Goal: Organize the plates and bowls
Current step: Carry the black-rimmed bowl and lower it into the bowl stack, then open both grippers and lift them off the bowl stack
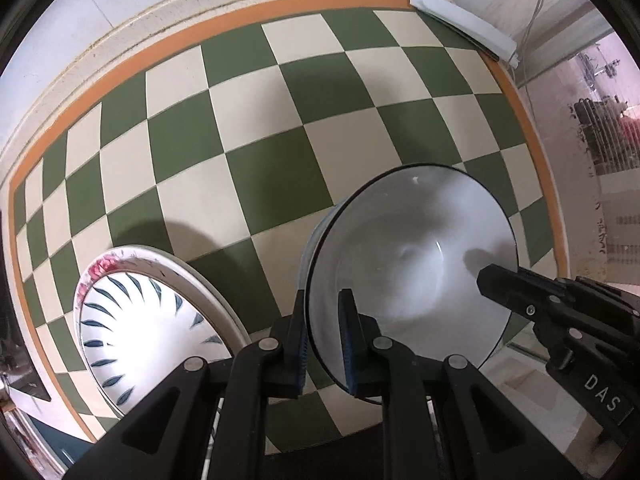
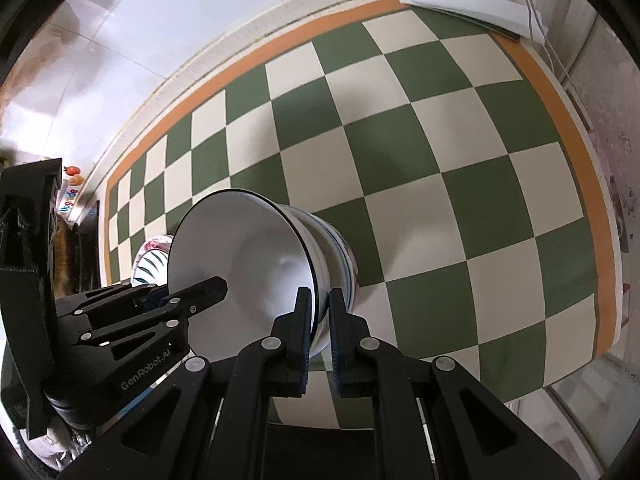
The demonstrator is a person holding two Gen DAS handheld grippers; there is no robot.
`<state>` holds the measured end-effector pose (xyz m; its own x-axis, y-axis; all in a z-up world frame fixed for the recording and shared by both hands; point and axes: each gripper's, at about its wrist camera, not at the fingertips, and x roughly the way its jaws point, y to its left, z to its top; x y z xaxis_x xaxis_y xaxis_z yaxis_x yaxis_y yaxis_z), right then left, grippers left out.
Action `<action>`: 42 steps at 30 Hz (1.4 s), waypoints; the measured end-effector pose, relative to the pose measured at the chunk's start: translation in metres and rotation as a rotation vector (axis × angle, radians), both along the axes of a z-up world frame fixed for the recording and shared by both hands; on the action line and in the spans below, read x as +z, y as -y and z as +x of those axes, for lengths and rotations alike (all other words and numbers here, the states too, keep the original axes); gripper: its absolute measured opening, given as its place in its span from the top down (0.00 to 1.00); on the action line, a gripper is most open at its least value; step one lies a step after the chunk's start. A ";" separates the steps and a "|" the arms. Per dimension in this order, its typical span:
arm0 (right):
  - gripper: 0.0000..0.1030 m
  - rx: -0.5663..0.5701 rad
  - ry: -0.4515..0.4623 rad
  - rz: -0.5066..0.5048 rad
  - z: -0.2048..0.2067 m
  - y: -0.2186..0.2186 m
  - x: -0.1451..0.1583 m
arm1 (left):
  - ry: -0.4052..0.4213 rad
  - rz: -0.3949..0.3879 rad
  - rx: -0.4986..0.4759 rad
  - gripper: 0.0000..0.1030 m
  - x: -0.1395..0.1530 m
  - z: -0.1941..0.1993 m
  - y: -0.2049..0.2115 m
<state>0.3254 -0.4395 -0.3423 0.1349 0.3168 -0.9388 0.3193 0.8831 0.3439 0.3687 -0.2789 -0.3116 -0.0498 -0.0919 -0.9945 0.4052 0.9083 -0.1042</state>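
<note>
Green/cream checked worktop [image 1: 248, 128]. White bowl [image 1: 412, 264] carried just above it: left tool [image 1: 325, 344] & right tool [image 2: 319, 336] each clamped on opposite rim sides, prob. for balance. Patterned plates [image 1: 152, 320] beside it.

Tablecloth [image 1: 256, 128]: green & cream checks w/ orange border. Bowl [image 1: 412, 248]: white inside, thin dark rim; blue stripes on outer wall in right wrist view. Plate [image 1: 132, 320]: white, dark blue leaf strokes, pink-red flower at edge. Grippers black, blue pads [image 1: 347, 344].
</note>
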 end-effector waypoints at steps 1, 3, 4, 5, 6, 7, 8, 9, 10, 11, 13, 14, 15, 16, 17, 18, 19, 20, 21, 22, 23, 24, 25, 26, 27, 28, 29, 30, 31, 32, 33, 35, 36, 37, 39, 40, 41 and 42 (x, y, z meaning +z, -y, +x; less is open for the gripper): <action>0.90 0.001 -0.004 0.002 0.001 0.000 -0.002 | 0.001 0.004 -0.005 0.88 0.000 0.001 0.000; 0.91 -0.001 -0.014 0.004 0.001 -0.001 -0.006 | 0.001 0.013 -0.010 0.88 0.000 0.002 0.001; 0.91 -0.002 -0.019 0.008 0.001 -0.001 -0.008 | 0.001 0.019 -0.016 0.88 -0.001 0.002 0.001; 0.91 -0.003 -0.021 0.011 0.001 -0.001 -0.008 | 0.005 0.026 -0.021 0.88 -0.001 0.002 0.002; 0.91 -0.003 -0.023 0.014 0.001 -0.002 -0.009 | 0.008 0.032 -0.026 0.88 -0.001 0.002 0.003; 0.91 -0.004 -0.022 0.015 0.001 -0.002 -0.009 | 0.012 0.041 -0.032 0.88 -0.002 0.002 0.004; 0.90 -0.003 -0.023 0.016 0.001 -0.002 -0.009 | 0.022 0.043 -0.035 0.88 -0.002 0.002 0.004; 0.90 -0.001 -0.027 0.016 0.001 -0.003 -0.009 | 0.024 0.052 -0.038 0.88 -0.004 0.002 0.005; 0.90 0.001 -0.033 0.015 0.001 -0.003 -0.010 | 0.028 0.056 -0.041 0.88 -0.003 0.002 0.005; 0.90 0.003 -0.037 0.013 0.001 -0.004 -0.011 | 0.030 0.061 -0.046 0.88 -0.004 0.001 0.006; 0.90 0.006 -0.041 0.011 0.001 -0.005 -0.013 | 0.035 0.067 -0.053 0.88 -0.004 0.002 0.007; 0.90 0.006 -0.044 0.015 0.001 -0.005 -0.014 | 0.036 0.072 -0.056 0.88 -0.005 0.002 0.007; 0.90 0.003 -0.049 0.021 0.001 -0.005 -0.016 | 0.038 0.078 -0.061 0.88 -0.005 0.001 0.007; 0.90 0.002 -0.049 0.019 0.001 -0.006 -0.016 | 0.040 0.089 -0.071 0.88 -0.006 0.001 0.009; 0.90 0.007 -0.046 0.013 0.001 -0.006 -0.016 | 0.041 0.099 -0.078 0.88 -0.007 0.000 0.010; 0.90 0.009 -0.045 0.009 0.001 -0.007 -0.016 | 0.044 0.105 -0.080 0.88 -0.008 0.000 0.011; 0.90 0.010 -0.046 0.006 0.001 -0.006 -0.016 | 0.044 0.108 -0.082 0.88 -0.010 0.000 0.012; 0.89 0.010 -0.046 0.005 0.001 -0.006 -0.017 | 0.043 0.111 -0.082 0.88 -0.011 0.000 0.012; 0.88 0.009 -0.047 0.005 0.002 -0.005 -0.017 | 0.045 0.111 -0.082 0.88 -0.011 0.001 0.012; 0.88 0.007 -0.047 0.008 0.002 -0.004 -0.017 | 0.044 0.112 -0.081 0.88 -0.012 0.001 0.012; 0.88 0.004 -0.049 0.014 0.002 -0.003 -0.017 | 0.043 0.112 -0.081 0.88 -0.012 0.001 0.012; 0.87 0.003 -0.050 0.018 0.002 -0.003 -0.017 | 0.042 0.111 -0.078 0.88 -0.013 0.002 0.012; 0.87 0.006 -0.051 0.017 0.002 -0.003 -0.017 | 0.041 0.110 -0.076 0.88 -0.012 0.002 0.012; 0.87 0.008 -0.053 0.015 0.002 -0.003 -0.017 | 0.041 0.109 -0.076 0.88 -0.013 0.002 0.012; 0.86 0.009 -0.055 0.015 0.002 -0.003 -0.017 | 0.044 0.105 -0.073 0.88 -0.013 0.002 0.012; 0.86 0.009 -0.057 0.018 0.003 -0.002 -0.017 | 0.042 0.100 -0.069 0.88 -0.012 0.002 0.011; 0.86 0.005 -0.060 0.022 0.002 -0.002 -0.017 | 0.041 0.095 -0.066 0.88 -0.011 0.002 0.010; 0.86 -0.003 -0.061 0.028 0.002 -0.001 -0.016 | 0.042 0.088 -0.065 0.88 -0.008 0.002 0.008; 0.86 -0.009 -0.059 0.033 0.001 0.001 -0.014 | 0.046 0.082 -0.066 0.88 -0.005 0.001 0.007; 0.86 -0.014 -0.056 0.036 0.000 0.001 -0.012 | 0.051 0.079 -0.066 0.88 -0.001 0.000 0.006; 0.86 -0.021 -0.052 0.034 -0.002 0.002 -0.009 | 0.057 0.078 -0.070 0.88 0.004 -0.001 0.004; 0.86 -0.025 -0.046 0.023 -0.005 0.003 -0.003 | 0.073 0.067 -0.081 0.87 0.014 -0.002 0.002; 0.86 -0.027 -0.040 0.015 -0.008 0.003 0.002 | 0.077 0.062 -0.085 0.86 0.019 -0.003 0.000; 0.85 -0.029 -0.035 0.008 -0.011 0.002 0.006 | 0.080 0.057 -0.087 0.83 0.025 -0.004 -0.002; 0.73 -0.034 -0.031 -0.001 -0.018 0.001 0.013 | 0.096 0.038 -0.085 0.77 0.036 -0.005 -0.007; 0.69 -0.034 -0.024 -0.004 -0.022 0.000 0.017 | 0.104 0.032 -0.087 0.74 0.042 -0.005 -0.009; 0.63 -0.037 -0.015 -0.011 -0.026 -0.001 0.022 | 0.111 0.021 -0.088 0.73 0.047 -0.006 -0.011; 0.58 -0.042 -0.008 -0.018 -0.029 -0.002 0.026 | 0.123 0.007 -0.091 0.70 0.054 -0.007 -0.014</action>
